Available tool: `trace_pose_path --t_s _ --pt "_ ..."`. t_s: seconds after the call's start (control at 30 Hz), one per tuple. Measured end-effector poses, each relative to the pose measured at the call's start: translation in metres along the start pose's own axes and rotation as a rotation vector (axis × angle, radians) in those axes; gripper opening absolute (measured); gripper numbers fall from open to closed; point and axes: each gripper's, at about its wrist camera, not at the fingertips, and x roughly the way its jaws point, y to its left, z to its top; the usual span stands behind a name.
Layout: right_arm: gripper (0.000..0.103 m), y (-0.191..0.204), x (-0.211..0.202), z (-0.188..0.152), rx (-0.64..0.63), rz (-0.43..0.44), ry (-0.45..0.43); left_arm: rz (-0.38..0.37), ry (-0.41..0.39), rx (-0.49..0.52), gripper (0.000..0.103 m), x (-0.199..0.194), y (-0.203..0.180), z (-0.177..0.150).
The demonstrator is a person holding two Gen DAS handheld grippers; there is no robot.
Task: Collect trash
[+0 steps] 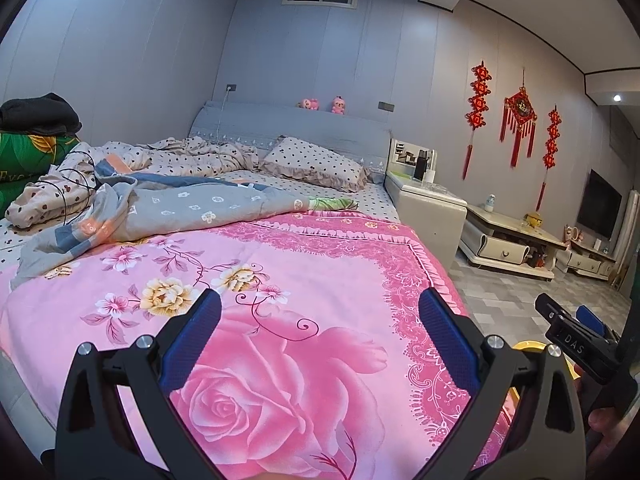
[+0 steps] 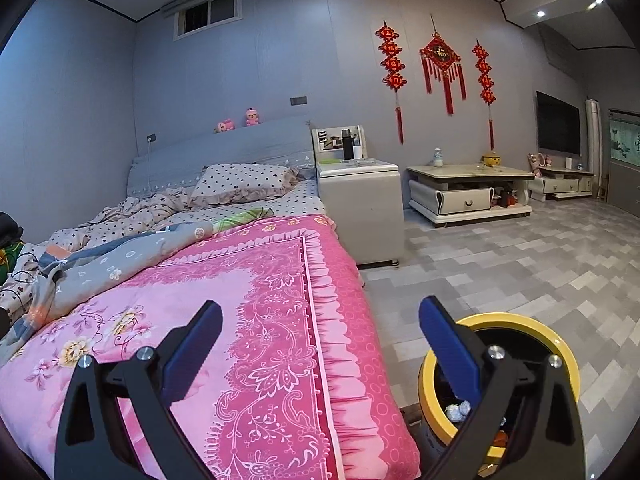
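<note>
Both sets of fingers, left gripper (image 1: 320, 334) and right gripper (image 2: 320, 336), stand wide and empty. Scan the pink quilt (image 1: 280, 280) ahead for trash; yellow-rimmed bin (image 2: 560, 344) sits beside the right finger.

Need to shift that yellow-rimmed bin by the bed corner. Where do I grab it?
Grip the yellow rim of the bin, coming from above with one finger inside and one outside. It stands upright with its mouth open, and the rim's far arc is clear. The right gripper is open and nearest.

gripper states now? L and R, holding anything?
Left gripper: open wide, empty, over the pink floral bedspread.
Right gripper: open wide, empty, by the yellow-rimmed trash bin.
</note>
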Motion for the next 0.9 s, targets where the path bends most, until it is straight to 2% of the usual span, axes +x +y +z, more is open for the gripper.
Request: trace_pose_path --t_s 0.4,0.9 --pt "0.095 0.007 0.002 -0.001 -0.028 -0.005 -0.023 -0.010 -0.003 -0.005 0.095 0.003 0.000 -0.001" --pt "0.095 0.012 0.005 -0.008 -0.044 0.001 0.003 -0.030 0.010 -0.012 0.095 0.007 0.003 -0.006"
